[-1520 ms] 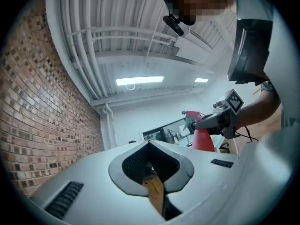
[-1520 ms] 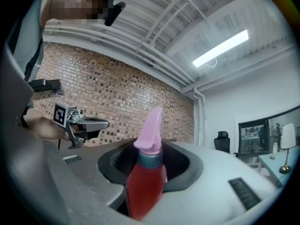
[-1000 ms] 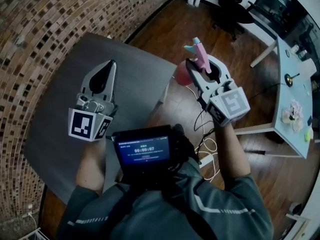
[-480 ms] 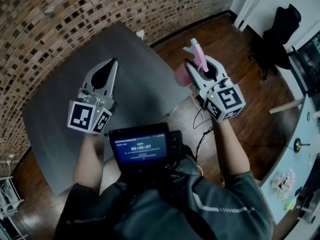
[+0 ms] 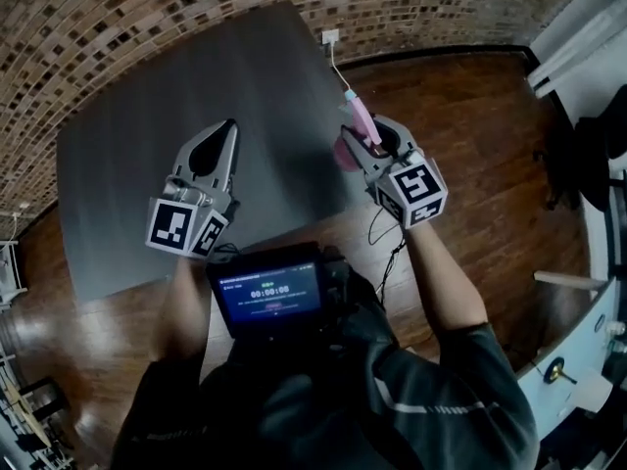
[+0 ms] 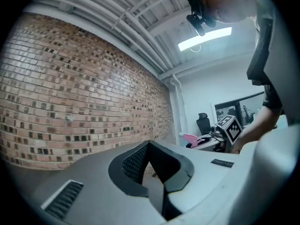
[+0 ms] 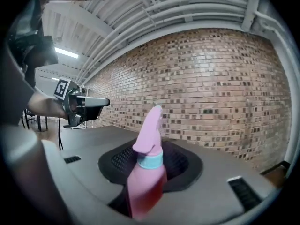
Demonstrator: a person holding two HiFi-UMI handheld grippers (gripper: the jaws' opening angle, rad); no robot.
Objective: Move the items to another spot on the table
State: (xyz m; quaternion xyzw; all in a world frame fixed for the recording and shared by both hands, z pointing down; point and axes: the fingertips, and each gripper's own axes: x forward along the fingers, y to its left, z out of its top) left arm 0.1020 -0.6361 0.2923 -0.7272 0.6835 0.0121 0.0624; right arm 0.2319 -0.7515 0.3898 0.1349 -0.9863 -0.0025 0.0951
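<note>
The right tool is clamped at a middling width on a pink spray bottle. The bottle stands upright between the jaws, its nozzle pointing away from the person. The left tool has its jaws pressed together with nothing between them, and it hangs above the dark bench.

The bottle is off the surface, in the air by the bench's right edge, partly over the wooden floor. The part of the bench in view carries nothing, so the pictures do not show where the bottle came from or whether other items wait elsewhere.

I judge the move to be mid-carry: the pickup is done, and the bottle has yet to be lowered onto a spot and released.
</note>
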